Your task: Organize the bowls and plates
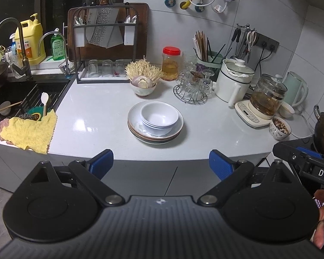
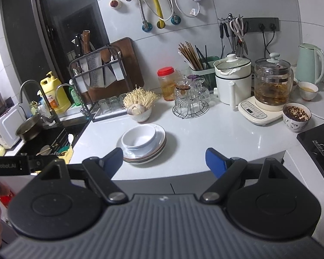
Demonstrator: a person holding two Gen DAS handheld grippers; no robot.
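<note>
Left gripper: jaws spread wide, empty. Right gripper: jaws spread wide, empty, level with the left.

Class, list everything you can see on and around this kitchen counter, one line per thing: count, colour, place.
plates: a stack, white with coloured rims, counter centre
bowls: about three nested, white, on the plates
counter: one, white
mushroom bowl: one, white, behind the stack
jar: one, red lid, beside the mushrooms
glass rack: one, wire, holds clear glasses
electric pot: one, white, right of the rack
glass kettle: one, clear, on a cream base
spice bowl: one, patterned white, counter's right edge
knife rack: one, black, at the wall
cloth: one, yellow, by the sink
left tool: blue pads, open
right tool: blue pads, open
</note>
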